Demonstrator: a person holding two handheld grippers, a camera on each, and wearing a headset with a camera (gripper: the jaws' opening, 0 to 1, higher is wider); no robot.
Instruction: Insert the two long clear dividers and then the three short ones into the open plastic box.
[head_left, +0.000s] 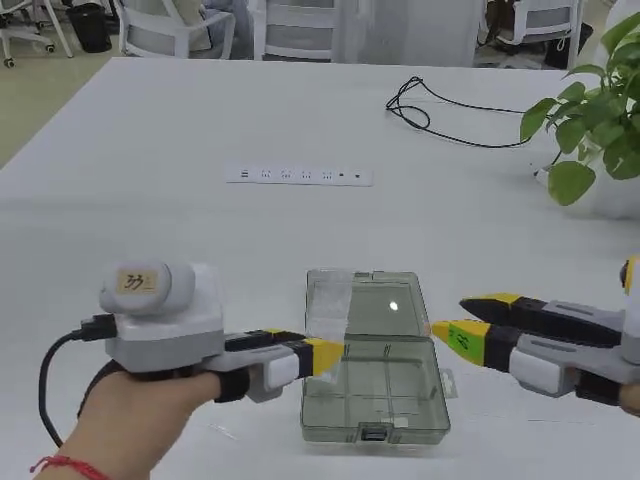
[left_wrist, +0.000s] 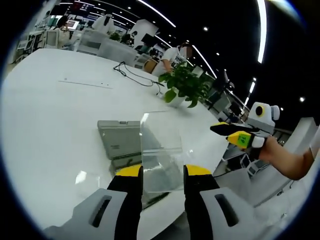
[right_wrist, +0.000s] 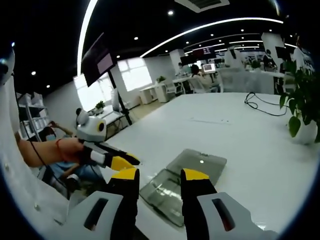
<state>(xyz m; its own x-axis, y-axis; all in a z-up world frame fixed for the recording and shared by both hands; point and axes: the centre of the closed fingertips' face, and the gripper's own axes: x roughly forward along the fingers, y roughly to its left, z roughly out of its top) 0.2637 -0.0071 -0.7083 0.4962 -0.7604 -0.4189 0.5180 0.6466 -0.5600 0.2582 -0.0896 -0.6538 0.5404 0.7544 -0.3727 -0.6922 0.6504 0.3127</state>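
The open clear plastic box (head_left: 375, 395) lies on the white table with its lid (head_left: 365, 300) folded back; faint clear partitions show inside its base. My left gripper (head_left: 325, 352) hovers at the box's left edge, shut on a clear divider (left_wrist: 160, 150) that stands up between its jaws (left_wrist: 162, 172). At the box's right side, just above it, my right gripper (head_left: 465, 318) is open with nothing between its fingers (right_wrist: 160, 175). In the right gripper view the box (right_wrist: 170, 192) sits just ahead, with the left gripper (right_wrist: 127, 161) beyond it. Another small clear piece (left_wrist: 85, 180) lies on the table by the box (left_wrist: 120, 140).
A white power strip (head_left: 298, 176) lies mid-table. A black cable (head_left: 440, 115) coils at the back right, and a potted plant (head_left: 590, 130) stands at the right edge. Chairs (head_left: 180, 30) line the far side. The box sits near the table's front edge.
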